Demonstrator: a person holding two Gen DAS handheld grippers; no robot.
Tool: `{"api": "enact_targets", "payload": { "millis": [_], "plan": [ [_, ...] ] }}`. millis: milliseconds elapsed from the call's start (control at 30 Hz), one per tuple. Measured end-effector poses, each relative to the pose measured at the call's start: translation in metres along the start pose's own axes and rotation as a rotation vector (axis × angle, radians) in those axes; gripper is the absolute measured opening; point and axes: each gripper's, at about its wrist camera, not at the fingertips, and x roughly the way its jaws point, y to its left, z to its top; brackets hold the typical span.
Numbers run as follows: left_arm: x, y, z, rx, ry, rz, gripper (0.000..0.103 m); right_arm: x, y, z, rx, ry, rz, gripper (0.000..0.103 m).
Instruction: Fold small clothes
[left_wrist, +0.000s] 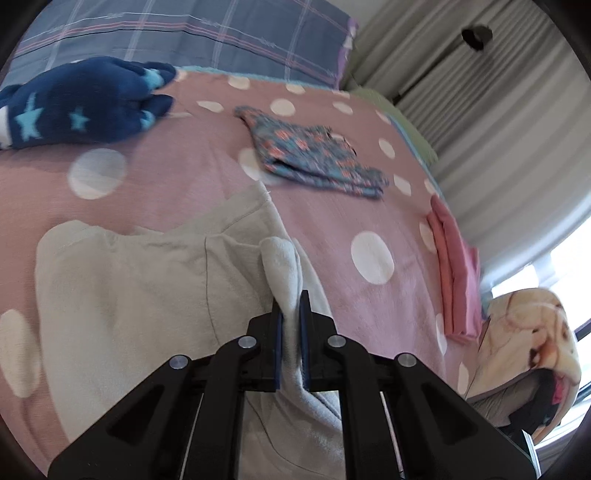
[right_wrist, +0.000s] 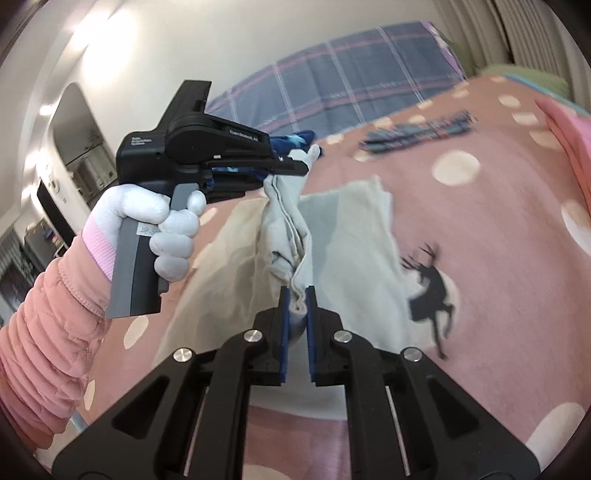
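A bed fills most of both views, covered by a pink blanket (left_wrist: 317, 236) with large white dots, and a blue plaid pillow (left_wrist: 207, 33) lies at its far end. To the right of the bed hang pale grey curtains (left_wrist: 491, 122), with bright daylight coming through a window (left_wrist: 565, 258) near their lower edge. In the right wrist view a plain white wall (right_wrist: 229, 44) rises behind the bed, and on the far left an arched doorway (right_wrist: 79, 136) opens into another room.

Three small garments: one grey garment (left_wrist: 147, 280), one patterned folded piece (left_wrist: 314, 155), one pink folded piece (left_wrist: 458, 273).
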Motion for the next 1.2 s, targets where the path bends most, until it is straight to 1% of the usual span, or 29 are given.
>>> {"api": "enact_targets", "payload": {
  "millis": [100, 233, 300, 367, 400, 433, 467, 533, 600, 633, 667, 700, 733, 800, 867, 900, 933, 1000, 1067, 1133, 1200],
  "plan": [
    [0.014, -0.014, -0.002, 0.03, 0.025, 0.003, 0.007, -0.007, -0.013, -0.006, 0.024, 0.002, -0.01, 0.008],
    [0.036, -0.029, -0.005, 0.074, 0.068, 0.052, 0.007, -0.014, -0.025, -0.009, 0.053, 0.011, -0.019, 0.008],
    [0.047, -0.031, -0.009, 0.1, 0.093, 0.079, 0.01, -0.014, -0.03, -0.01, 0.075, 0.025, -0.017, 0.008],
    [0.05, -0.035, -0.013, 0.117, 0.093, 0.087, 0.019, -0.012, -0.035, -0.012, 0.09, 0.042, -0.011, 0.008],
    [0.047, -0.037, -0.014, 0.128, 0.087, 0.082, 0.021, -0.01, -0.037, -0.012, 0.094, 0.048, -0.014, 0.008],
    [0.041, -0.041, -0.016, 0.147, 0.069, 0.081, 0.025, -0.009, -0.039, -0.014, 0.101, 0.056, -0.015, 0.008],
    [0.034, -0.045, -0.017, 0.166, 0.05, 0.089, 0.031, -0.009, -0.042, -0.015, 0.11, 0.062, -0.01, 0.008],
    [0.009, -0.052, -0.024, 0.211, -0.007, 0.1, 0.037, -0.006, -0.05, -0.018, 0.155, 0.085, 0.025, 0.008],
    [-0.014, -0.053, -0.034, 0.233, -0.05, 0.102, 0.04, -0.004, -0.058, -0.02, 0.192, 0.099, 0.05, 0.008],
    [-0.028, -0.052, -0.044, 0.25, -0.068, 0.112, 0.043, -0.004, -0.06, -0.021, 0.199, 0.099, 0.058, 0.008],
    [-0.042, -0.049, -0.056, 0.268, -0.086, 0.122, 0.048, -0.004, -0.061, -0.02, 0.204, 0.098, 0.064, 0.008],
    [-0.052, -0.047, -0.066, 0.279, -0.098, 0.13, 0.049, -0.004, -0.062, -0.02, 0.208, 0.097, 0.072, 0.008],
    [-0.068, -0.042, -0.083, 0.299, -0.113, 0.147, 0.049, -0.004, -0.062, -0.019, 0.21, 0.098, 0.076, 0.008],
    [-0.088, -0.035, -0.112, 0.331, -0.12, 0.178, 0.049, -0.004, -0.064, -0.018, 0.215, 0.101, 0.08, 0.008],
    [-0.106, -0.029, -0.149, 0.388, -0.121, 0.263, 0.049, -0.004, -0.064, -0.017, 0.219, 0.106, 0.081, 0.008],
    [-0.114, -0.025, -0.17, 0.42, -0.123, 0.322, 0.049, -0.004, -0.064, -0.017, 0.219, 0.107, 0.08, 0.008],
    [-0.119, -0.023, -0.182, 0.431, -0.118, 0.35, 0.049, -0.004, -0.064, -0.016, 0.218, 0.107, 0.078, 0.008],
    [-0.129, -0.014, -0.21, 0.422, -0.097, 0.38, 0.049, -0.006, -0.062, -0.015, 0.214, 0.103, 0.078, 0.008],
    [-0.134, -0.009, -0.225, 0.405, -0.084, 0.378, 0.049, -0.007, -0.06, -0.011, 0.21, 0.097, 0.078, 0.008],
    [-0.133, -0.001, -0.236, 0.375, -0.078, 0.372, 0.049, -0.01, -0.055, -0.008, 0.202, 0.087, 0.078, 0.008],
    [-0.125, 0.009, -0.237, 0.333, -0.066, 0.395, 0.049, -0.011, -0.051, -0.003, 0.194, 0.078, 0.077, 0.008]
  ]
}}
